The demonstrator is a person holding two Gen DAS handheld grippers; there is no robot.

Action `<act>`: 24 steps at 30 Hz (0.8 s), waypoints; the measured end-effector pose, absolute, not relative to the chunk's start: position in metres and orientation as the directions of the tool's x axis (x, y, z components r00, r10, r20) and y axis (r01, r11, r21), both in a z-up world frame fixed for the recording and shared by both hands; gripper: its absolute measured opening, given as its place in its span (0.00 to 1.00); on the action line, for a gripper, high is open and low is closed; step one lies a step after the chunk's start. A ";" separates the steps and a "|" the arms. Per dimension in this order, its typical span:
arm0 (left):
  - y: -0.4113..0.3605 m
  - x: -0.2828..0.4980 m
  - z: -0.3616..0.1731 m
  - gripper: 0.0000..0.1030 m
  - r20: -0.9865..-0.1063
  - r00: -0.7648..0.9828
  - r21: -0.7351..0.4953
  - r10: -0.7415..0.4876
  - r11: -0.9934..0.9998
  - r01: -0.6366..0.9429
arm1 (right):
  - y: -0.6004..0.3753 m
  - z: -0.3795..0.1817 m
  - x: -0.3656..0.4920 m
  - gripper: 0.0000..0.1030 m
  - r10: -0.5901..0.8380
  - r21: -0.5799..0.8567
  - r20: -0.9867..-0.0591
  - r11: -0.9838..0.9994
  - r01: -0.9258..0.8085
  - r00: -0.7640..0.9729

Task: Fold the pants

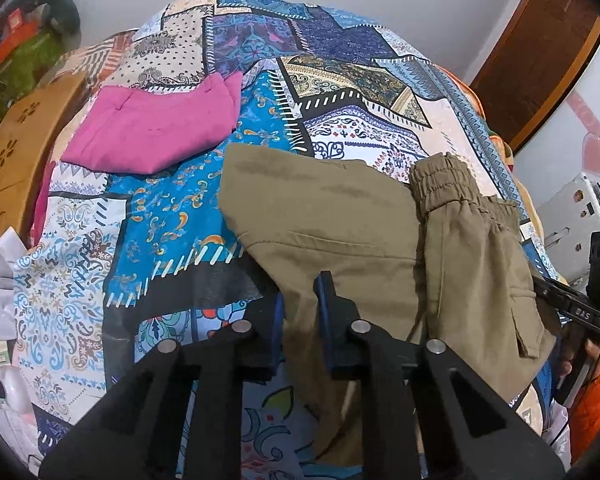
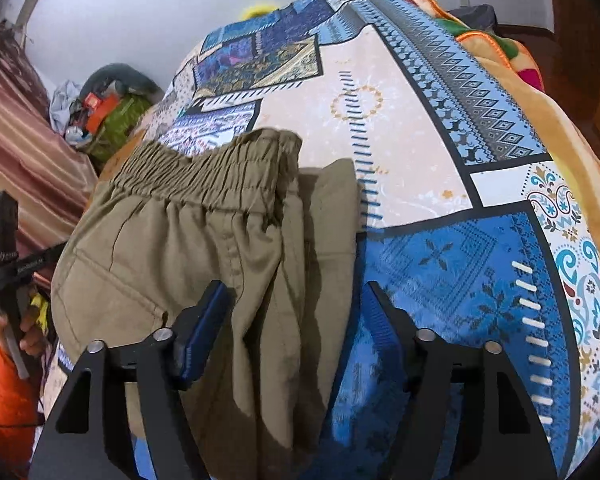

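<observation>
The left gripper [image 1: 300, 312] pinches a fold of the khaki pants [image 1: 340, 220], its blue pads [image 1: 325, 304] squeezed close on the cloth, likely so it can lift and carry that part over. The right gripper [image 2: 296, 324] has its jaws spread wide with the pants' edge lying between them, pinching nothing, so it looks ready to grab.

The pants lie partly folded on the patchwork bedspread [image 1: 160, 220], a soft flat place for folding. Their stretchy waistband [image 2: 204, 168] sits bunched at 12 o'clock from the right gripper. Farther off, at 10 o'clock from the left gripper, pink pants [image 1: 152, 128] lie folded, probably put aside as done.
</observation>
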State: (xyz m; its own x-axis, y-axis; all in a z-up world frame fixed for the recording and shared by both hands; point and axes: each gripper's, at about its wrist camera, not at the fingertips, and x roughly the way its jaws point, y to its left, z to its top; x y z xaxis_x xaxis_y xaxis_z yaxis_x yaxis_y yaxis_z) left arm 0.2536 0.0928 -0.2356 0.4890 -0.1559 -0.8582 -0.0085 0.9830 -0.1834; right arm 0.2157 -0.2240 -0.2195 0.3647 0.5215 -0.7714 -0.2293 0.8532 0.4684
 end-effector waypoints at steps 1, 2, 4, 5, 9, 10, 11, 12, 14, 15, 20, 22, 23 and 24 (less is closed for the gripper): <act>0.092 0.253 -0.235 0.13 -0.857 0.493 -0.178 -0.150 0.984 -0.010 | -0.223 -0.220 0.216 0.47 0.530 0.476 -0.764 0.848 -0.233 0.367; 0.091 0.253 -0.233 0.11 -0.855 0.500 -0.169 -0.141 0.986 -0.012 | -0.222 -0.218 0.216 0.45 0.527 0.471 -0.765 0.850 -0.237 0.369; 0.088 0.251 -0.229 0.09 -0.846 0.520 -0.146 -0.119 0.989 -0.012 | -0.218 -0.215 0.214 0.37 0.510 0.443 -0.772 0.860 -0.252 0.379; 0.086 0.250 -0.225 0.08 -0.839 0.535 -0.131 -0.104 0.991 -0.013 | -0.216 -0.213 0.214 0.34 0.499 0.426 -0.775 0.866 -0.262 0.388; 0.081 0.247 -0.210 0.06 -0.815 0.574 -0.103 -0.077 0.995 -0.013 | -0.208 -0.205 0.212 0.16 0.458 0.356 -0.781 0.885 -0.300 0.424; 0.080 0.247 -0.207 0.05 -0.811 0.580 -0.099 -0.074 0.995 -0.011 | -0.206 -0.201 0.212 0.12 0.448 0.338 -0.780 0.890 -0.308 0.438; 0.079 0.247 -0.202 0.05 -0.806 0.588 -0.093 -0.072 0.996 -0.007 | -0.206 -0.197 0.213 0.10 0.443 0.328 -0.776 0.891 -0.313 0.449; 0.078 0.247 -0.198 0.05 -0.804 0.590 -0.087 -0.068 0.996 -0.004 | -0.205 -0.193 0.213 0.09 0.440 0.320 -0.773 0.892 -0.319 0.457; 0.076 0.248 -0.189 0.05 -0.794 0.604 -0.074 -0.063 0.997 0.007 | -0.205 -0.184 0.215 0.07 0.436 0.306 -0.764 0.894 -0.328 0.476; 0.075 0.248 -0.185 0.05 -0.790 0.610 -0.068 -0.061 0.998 0.011 | -0.204 -0.180 0.217 0.07 0.436 0.301 -0.760 0.893 -0.334 0.482; 0.075 0.247 -0.160 0.04 -0.754 0.656 -0.027 -0.032 0.999 0.017 | -0.197 -0.154 0.221 0.06 0.436 0.261 -0.730 0.889 -0.375 0.526; 0.079 0.248 -0.151 0.04 -0.740 0.672 -0.011 -0.015 1.000 0.010 | -0.190 -0.144 0.225 0.06 0.436 0.241 -0.718 0.887 -0.393 0.542; 0.082 0.249 -0.146 0.04 -0.733 0.680 -0.005 -0.007 1.000 0.004 | -0.186 -0.138 0.228 0.06 0.437 0.234 -0.711 0.886 -0.402 0.551; 0.086 0.250 -0.141 0.04 -0.726 0.688 0.000 0.002 1.000 -0.004 | -0.183 -0.134 0.230 0.05 0.440 0.229 -0.703 0.884 -0.408 0.558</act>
State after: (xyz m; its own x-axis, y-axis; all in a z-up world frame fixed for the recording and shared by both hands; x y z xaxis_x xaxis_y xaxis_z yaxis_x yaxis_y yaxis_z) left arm 0.2500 0.0864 -0.1412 0.6881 0.0023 -0.7256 -0.0039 1.0000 -0.0005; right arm 0.2298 -0.1827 -0.1337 0.5585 0.4400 -0.7032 -0.4083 0.8837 0.2287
